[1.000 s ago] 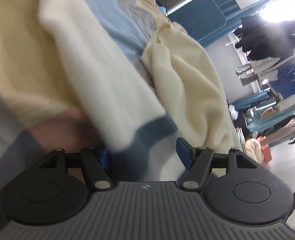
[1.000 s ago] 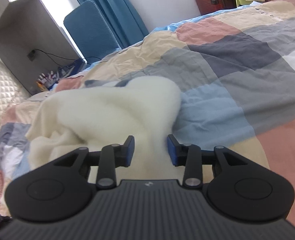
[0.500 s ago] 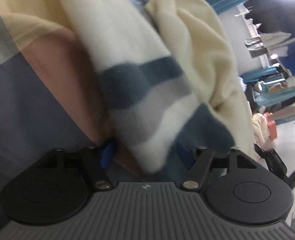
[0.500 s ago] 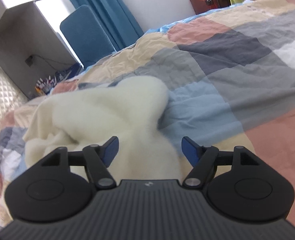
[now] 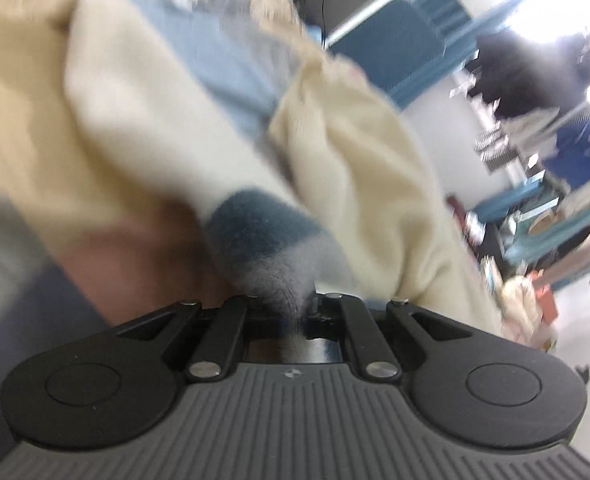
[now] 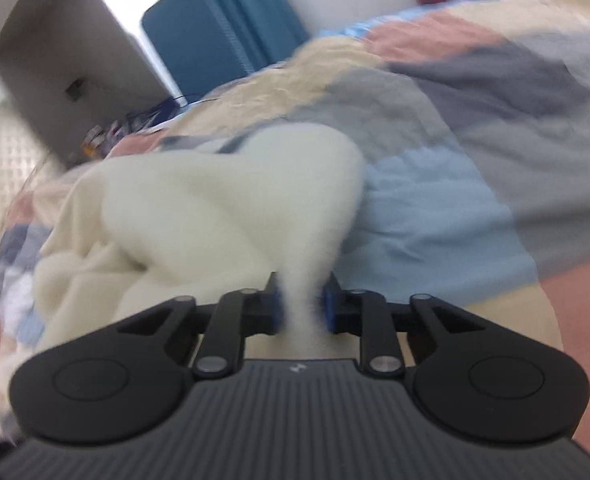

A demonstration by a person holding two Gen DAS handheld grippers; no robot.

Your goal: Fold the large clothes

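Left gripper (image 5: pixel 291 312) pinching sweater cuff (image 5: pixel 267 240); right gripper (image 6: pixel 301 308) pinching cream sweater (image 6: pixel 223 208)

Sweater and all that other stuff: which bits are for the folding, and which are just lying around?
For the folding:
- sweater, cream with a striped cuff
- left gripper, shut on the cuff
- right gripper, shut on the sweater

Just lying about:
- quilt underneath
- blue chair
- hanging clothes

One cream sweater (image 6: pixel 223 200), its striped cuff (image 5: pixel 263 240) at 6 o'clock in the left view. One patchwork quilt (image 6: pixel 475 128). Two grippers: left gripper (image 5: pixel 291 312), right gripper (image 6: pixel 301 308). One blue chair (image 6: pixel 191 32) at 11 o'clock. One dark jacket (image 5: pixel 523 68), hanging at 2 o'clock.
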